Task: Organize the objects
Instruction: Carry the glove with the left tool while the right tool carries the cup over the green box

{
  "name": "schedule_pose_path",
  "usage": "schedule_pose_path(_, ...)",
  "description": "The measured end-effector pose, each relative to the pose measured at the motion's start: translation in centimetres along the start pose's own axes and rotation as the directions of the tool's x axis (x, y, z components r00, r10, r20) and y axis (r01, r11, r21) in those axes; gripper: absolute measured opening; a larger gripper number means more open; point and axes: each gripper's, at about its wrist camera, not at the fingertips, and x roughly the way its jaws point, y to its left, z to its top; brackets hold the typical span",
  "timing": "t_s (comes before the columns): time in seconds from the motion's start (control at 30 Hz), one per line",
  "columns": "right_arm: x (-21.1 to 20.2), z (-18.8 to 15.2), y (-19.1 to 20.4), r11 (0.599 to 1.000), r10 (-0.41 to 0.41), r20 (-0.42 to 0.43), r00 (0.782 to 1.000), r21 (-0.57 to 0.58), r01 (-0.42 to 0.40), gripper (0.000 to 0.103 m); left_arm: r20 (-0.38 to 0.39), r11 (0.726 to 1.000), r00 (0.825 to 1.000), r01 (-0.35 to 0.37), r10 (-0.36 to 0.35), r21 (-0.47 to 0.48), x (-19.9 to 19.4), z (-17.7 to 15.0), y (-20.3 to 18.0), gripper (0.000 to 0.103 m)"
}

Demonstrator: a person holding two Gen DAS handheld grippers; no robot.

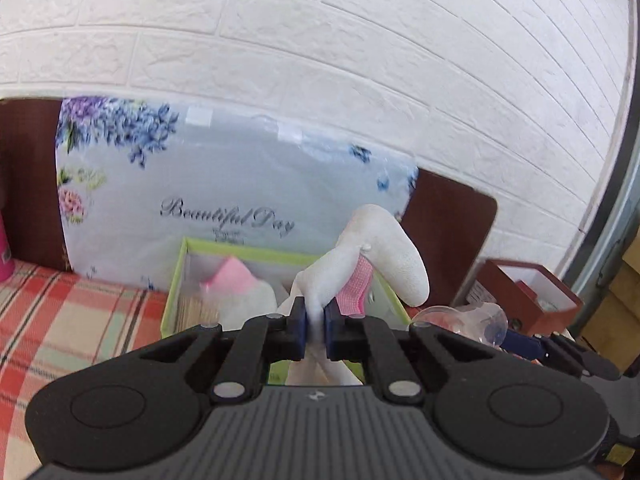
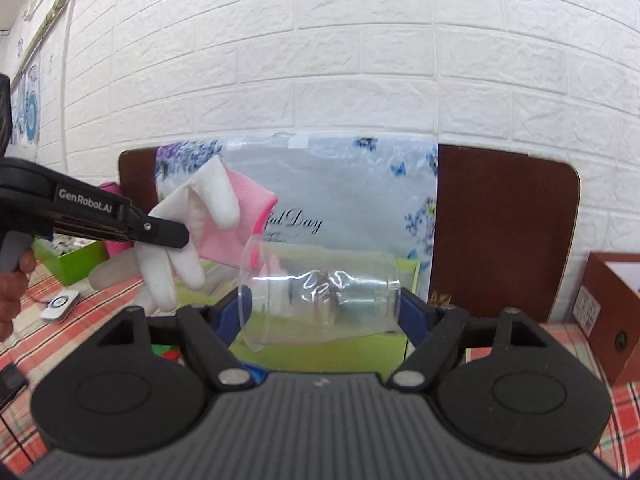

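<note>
White brick wall (image 2: 360, 60); floral bag (image 1: 224, 184) leans against dark headboard (image 2: 504, 232); plaid cloth (image 1: 72, 312).

Right gripper (image 2: 322, 312): jaws spread wide, blue pads pressing both ends of a clear glass jar (image 2: 320, 292) lying sideways.
Left gripper (image 2: 176, 236): enters from the left, pinching a white glove with pink cuff (image 2: 200, 216), glove fingers dangling.
Hand (image 2: 12, 292): on the left gripper's handle.
Green box (image 2: 76, 260): far left, on the plaid tabletop (image 2: 580, 356).
Backdrop: floral package (image 2: 340, 184) against a white brick wall (image 2: 320, 60).
Brown box (image 2: 612, 312): right edge.
</note>
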Motion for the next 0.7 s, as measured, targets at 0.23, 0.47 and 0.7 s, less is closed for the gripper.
schedule_pose_path(0.23, 6.4, 1.5, -1.2, 0.999, -0.047, 0.007, 0.999, -0.008, 0.047, 0.078, -0.019, 0.998, 0.998, -0.053, 0.052, -0.039, 5.3, 2.5, 1.9, 0.007)
schedule_pose_path(0.47, 13.1, 0.0, -1.5, 0.999, -0.047, -0.058, 0.997, -0.021, 0.046, 0.085, -0.070, 0.991, 0.990, -0.126, 0.123, -0.045, 10.4, 1.1, 4.4, 0.014)
schedule_pose_path(0.7, 14.0, -3.1, -1.1, 0.994, -0.082, -0.109, 0.991, -0.083, 0.073, 0.103, -0.039, 0.979, 0.981, -0.190, 0.188, -0.071, 9.8, -1.6, 6.5, 0.082)
